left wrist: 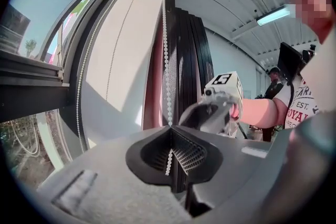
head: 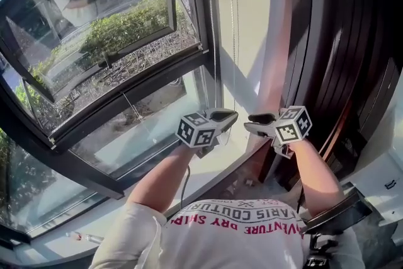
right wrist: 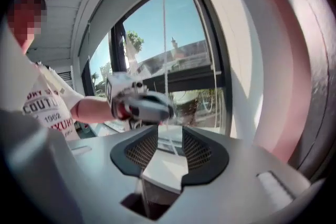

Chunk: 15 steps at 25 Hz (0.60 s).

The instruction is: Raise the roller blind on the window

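Now | left gripper (left wrist: 170,147): clenched on the bead chain (left wrist: 167,60) | right gripper (right wrist: 169,147): released, set just beside the chain, which is passed untouched between its jaws | chain: hung upright, long axis vertical, stretched upward from both grippers | right regrip judged next

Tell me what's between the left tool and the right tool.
Just the bead chain, in the head view: the left tool is shut on it, the right tool open beside it.
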Available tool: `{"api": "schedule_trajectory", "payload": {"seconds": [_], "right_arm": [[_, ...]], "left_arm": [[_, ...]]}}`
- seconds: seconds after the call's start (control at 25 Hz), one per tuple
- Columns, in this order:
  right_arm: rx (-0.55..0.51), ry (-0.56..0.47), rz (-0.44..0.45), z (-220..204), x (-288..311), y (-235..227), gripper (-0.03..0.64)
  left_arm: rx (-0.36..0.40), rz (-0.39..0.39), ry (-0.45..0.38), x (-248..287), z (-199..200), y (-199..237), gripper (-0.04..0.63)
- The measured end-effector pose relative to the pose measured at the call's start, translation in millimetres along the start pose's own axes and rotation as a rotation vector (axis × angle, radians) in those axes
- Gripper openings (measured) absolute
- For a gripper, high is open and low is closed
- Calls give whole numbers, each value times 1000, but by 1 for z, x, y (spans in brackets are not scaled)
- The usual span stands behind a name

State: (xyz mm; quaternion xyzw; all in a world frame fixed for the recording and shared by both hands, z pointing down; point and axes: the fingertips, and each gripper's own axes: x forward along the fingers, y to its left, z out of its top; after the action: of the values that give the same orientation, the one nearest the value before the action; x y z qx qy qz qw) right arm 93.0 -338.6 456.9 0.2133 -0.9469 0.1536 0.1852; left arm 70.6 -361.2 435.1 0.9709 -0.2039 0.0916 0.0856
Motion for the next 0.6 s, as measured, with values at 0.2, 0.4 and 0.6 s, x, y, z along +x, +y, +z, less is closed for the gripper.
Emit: {"api": "schedule_trajectory", "payload": {"seconds": [0.2, 0.4, 0.6], "right_arm": [[-38, -297, -60, 125, -56, -1, 121], [-151, -409, -59, 203, -78, 18, 115], [-202, -425, -63, 239, -72, 28, 100]], "left_arm": [[0, -13, -21, 5, 4, -6, 6], [20, -35, -7, 13, 3, -17, 6], [37, -68, 3, 19, 6, -30, 6]]}}
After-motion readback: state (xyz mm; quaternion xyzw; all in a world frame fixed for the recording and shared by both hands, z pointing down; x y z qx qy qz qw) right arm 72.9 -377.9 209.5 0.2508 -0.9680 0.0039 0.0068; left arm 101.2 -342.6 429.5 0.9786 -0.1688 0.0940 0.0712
